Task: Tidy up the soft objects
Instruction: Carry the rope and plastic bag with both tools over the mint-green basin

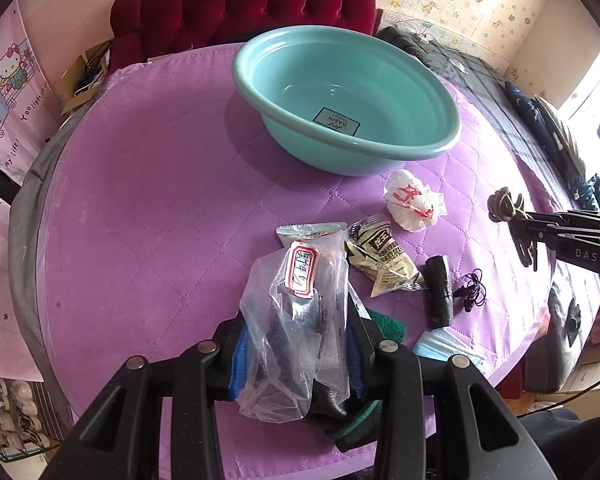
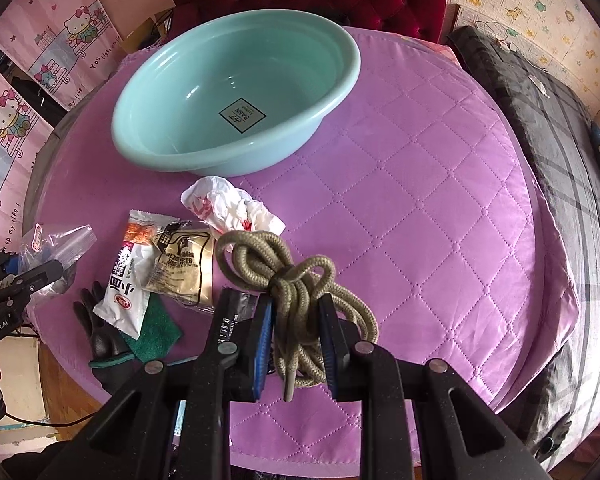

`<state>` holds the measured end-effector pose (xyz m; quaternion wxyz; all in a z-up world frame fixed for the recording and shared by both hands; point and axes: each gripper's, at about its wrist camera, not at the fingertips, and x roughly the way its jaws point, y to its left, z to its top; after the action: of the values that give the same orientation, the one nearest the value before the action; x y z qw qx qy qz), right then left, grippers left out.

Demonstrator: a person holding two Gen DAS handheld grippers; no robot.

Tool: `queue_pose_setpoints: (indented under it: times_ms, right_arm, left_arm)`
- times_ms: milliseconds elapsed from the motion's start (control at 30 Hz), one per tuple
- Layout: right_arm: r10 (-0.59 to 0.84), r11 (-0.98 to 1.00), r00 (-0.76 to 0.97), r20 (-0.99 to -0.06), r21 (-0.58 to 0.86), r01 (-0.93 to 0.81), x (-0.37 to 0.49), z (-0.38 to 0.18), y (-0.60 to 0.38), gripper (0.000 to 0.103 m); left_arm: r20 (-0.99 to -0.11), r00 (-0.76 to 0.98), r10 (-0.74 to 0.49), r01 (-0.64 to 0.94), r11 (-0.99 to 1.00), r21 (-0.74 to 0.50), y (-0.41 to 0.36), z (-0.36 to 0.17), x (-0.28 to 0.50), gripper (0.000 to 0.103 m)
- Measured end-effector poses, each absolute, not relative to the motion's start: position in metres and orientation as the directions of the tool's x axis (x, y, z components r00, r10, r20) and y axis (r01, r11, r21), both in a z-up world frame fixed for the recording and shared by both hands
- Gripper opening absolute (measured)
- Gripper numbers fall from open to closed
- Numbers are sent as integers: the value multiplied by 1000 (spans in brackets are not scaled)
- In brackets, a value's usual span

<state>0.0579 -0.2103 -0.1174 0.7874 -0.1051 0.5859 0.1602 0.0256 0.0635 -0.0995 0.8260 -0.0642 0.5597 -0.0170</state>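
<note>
A teal basin stands empty at the far side of the purple quilted table; it also shows in the right wrist view. My left gripper is shut on a clear plastic bag with dark contents and a red-bordered label, held above the table's near edge. My right gripper is shut on a knotted bundle of olive rope, held above the table. From the left wrist view the rope and right gripper show at the right.
On the table lie a crumpled white bag, a beige powder sachet, a white snack packet, a black roll, black earphones, a green scouring pad, a black glove and a blue face mask.
</note>
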Motion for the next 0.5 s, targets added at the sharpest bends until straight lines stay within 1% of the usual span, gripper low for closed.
queue_pose_setpoints:
  times_ms: [500]
  right_arm:
    - [154, 913, 325, -933, 9, -407, 78, -63, -190, 23]
  left_arm:
    - [-893, 428, -136, 50, 991, -127, 43, -57, 44, 43]
